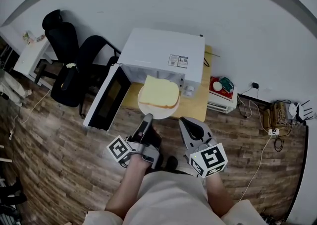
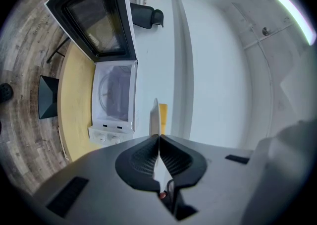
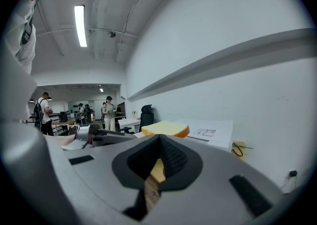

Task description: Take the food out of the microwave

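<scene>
A white plate (image 1: 157,111) carrying a slice of yellow bread (image 1: 158,93) hangs in front of the white microwave (image 1: 163,53), whose door (image 1: 108,97) stands open to the left. My left gripper (image 1: 147,117) is shut on the plate's near rim. The left gripper view has the plate (image 2: 154,117) edge-on between the pads, with the bread (image 2: 163,112) beside it and the empty microwave cavity (image 2: 116,92) beyond. My right gripper (image 1: 182,119) hangs just right of the plate, shut and holding nothing. In its own view the bread (image 3: 166,129) shows above its tips (image 3: 159,140).
The microwave sits on a small wooden table (image 1: 193,105) against the white wall. Black office chairs (image 1: 69,55) stand to the left and a red box (image 1: 220,87) lies to the right. Cables (image 1: 277,120) trail over the wood floor. People (image 3: 108,110) stand far off.
</scene>
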The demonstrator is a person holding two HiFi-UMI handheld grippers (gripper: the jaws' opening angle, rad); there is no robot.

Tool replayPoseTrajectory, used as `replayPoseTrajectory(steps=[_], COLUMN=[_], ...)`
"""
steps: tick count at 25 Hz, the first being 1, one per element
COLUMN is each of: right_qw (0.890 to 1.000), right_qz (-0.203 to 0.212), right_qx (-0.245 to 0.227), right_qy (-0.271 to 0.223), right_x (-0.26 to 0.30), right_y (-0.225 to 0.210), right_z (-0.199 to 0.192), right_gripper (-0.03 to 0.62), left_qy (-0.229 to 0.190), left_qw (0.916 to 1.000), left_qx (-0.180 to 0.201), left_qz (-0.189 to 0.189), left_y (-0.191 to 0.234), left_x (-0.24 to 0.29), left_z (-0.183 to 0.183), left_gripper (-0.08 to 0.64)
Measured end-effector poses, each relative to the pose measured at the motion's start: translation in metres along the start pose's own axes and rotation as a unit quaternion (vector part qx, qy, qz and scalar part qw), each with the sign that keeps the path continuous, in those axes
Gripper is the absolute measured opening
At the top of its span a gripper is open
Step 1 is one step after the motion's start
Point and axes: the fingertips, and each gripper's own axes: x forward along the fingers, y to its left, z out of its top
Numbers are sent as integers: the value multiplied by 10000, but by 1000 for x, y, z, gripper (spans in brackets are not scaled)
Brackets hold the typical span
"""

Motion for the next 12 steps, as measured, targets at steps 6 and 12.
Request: replayPoseTrajectory(steps=[6,12], right_qw=[10000,10000], right_qz=[37,11], right_qx=[-2,21], right_qy=[-17,-3], right_x=[-2,-4], right_y=[7,6], right_z=[-4,-5], right_gripper=[-2,-2], left_qy=[25,30], left_qw=[10000,10000], left_qx=[12,-38], left_qz=[21,9], left_y=[2,6], left_x=[-7,-9], left_z=[-3,-6], left_gripper=[11,11])
